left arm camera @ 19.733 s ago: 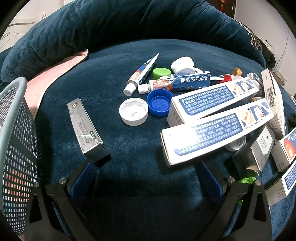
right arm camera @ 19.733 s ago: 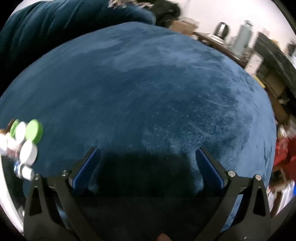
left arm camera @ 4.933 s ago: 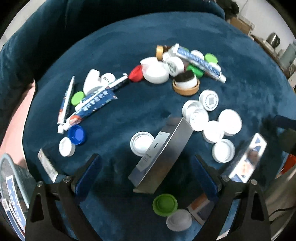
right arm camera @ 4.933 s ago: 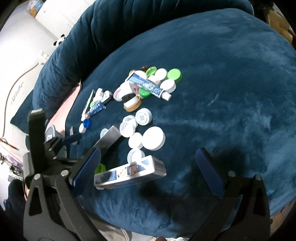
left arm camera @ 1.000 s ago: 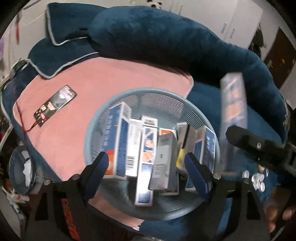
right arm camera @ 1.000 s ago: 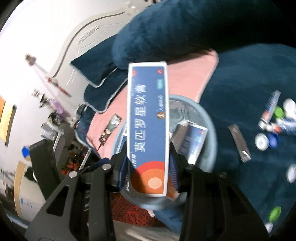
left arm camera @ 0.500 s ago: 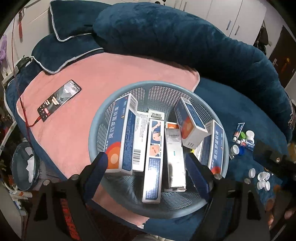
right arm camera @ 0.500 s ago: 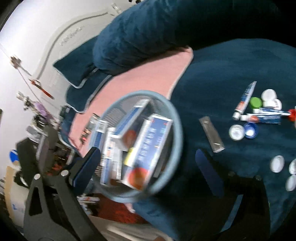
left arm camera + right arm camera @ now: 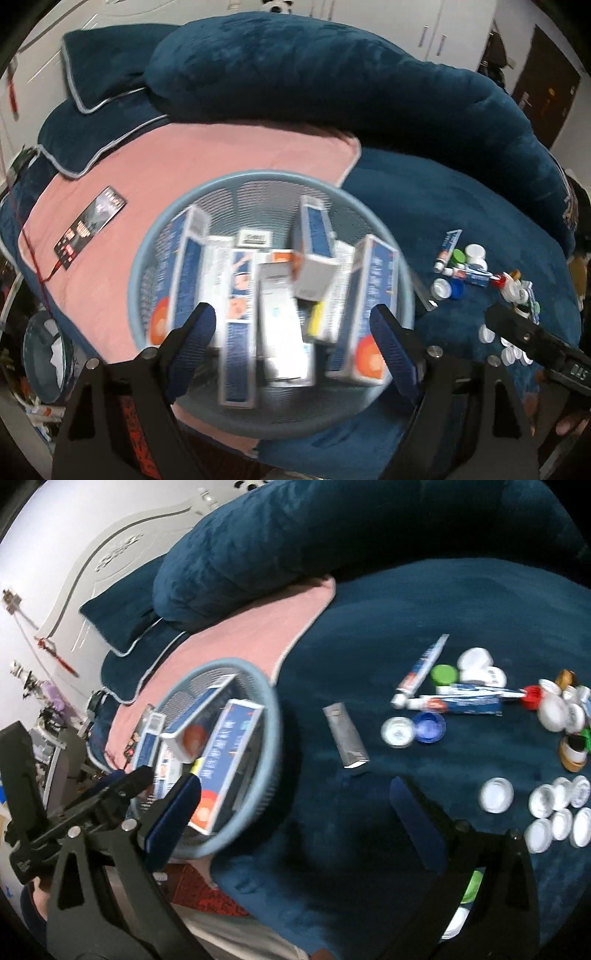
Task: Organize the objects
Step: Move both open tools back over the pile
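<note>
A light blue mesh basket [image 9: 177, 206] holds several blue and white medicine boxes [image 9: 369, 310] standing on end. My left gripper [image 9: 291, 343] is open and empty above the basket. My right gripper [image 9: 295, 808] is open and empty over the dark blue blanket, just right of the basket [image 9: 271, 716]. A silver box [image 9: 345, 736] lies on the blanket beyond the right gripper. Tubes [image 9: 461, 699] and several white, blue and green caps [image 9: 496, 795] lie further right. The left gripper also shows at the left edge of the right wrist view.
A pink towel [image 9: 207, 162] lies under the basket with a phone [image 9: 90, 227] on it. Big blue cushions [image 9: 314, 74] run along the back. The bed edge drops off at the near side [image 9: 258, 915]. The right gripper's body [image 9: 535, 343] shows at right.
My right gripper let go of the blue and orange box, which now stands in the basket. The right gripper has swung right, toward the silver box and the caps.
</note>
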Demonstrator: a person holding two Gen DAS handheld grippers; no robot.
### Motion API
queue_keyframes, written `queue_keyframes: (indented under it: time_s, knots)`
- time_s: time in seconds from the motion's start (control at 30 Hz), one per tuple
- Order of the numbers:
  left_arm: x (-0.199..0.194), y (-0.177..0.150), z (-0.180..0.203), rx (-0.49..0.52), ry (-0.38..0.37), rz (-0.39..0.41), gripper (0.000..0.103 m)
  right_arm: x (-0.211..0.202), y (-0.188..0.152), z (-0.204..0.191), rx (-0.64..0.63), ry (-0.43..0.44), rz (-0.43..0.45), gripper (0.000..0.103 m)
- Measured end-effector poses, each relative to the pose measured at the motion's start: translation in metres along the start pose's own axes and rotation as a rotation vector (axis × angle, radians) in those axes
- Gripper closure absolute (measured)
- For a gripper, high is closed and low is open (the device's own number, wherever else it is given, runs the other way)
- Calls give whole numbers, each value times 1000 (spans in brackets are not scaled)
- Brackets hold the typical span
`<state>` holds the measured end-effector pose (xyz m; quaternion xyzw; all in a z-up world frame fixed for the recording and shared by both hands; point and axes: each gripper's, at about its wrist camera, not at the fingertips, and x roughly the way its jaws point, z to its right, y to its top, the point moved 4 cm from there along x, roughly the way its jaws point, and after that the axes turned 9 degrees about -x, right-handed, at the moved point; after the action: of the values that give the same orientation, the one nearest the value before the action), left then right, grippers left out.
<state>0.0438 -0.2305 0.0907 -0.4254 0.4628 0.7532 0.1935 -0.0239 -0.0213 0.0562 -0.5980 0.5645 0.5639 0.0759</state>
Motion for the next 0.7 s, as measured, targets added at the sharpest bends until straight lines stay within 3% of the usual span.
queue_keyframes:
  time_s: [0.27, 0.5, 0.7]
  knots:
    - [4, -6, 67, 106, -67, -24, 16, -26, -7, 71, 83, -99, 20, 0]
    - [35, -36, 141, 109, -177, -140, 16, -53, -9, 132, 74, -208, 5, 0]
    - [71, -60, 185, 46, -50, -99, 16, -77, 8, 180, 20, -262, -45, 0]
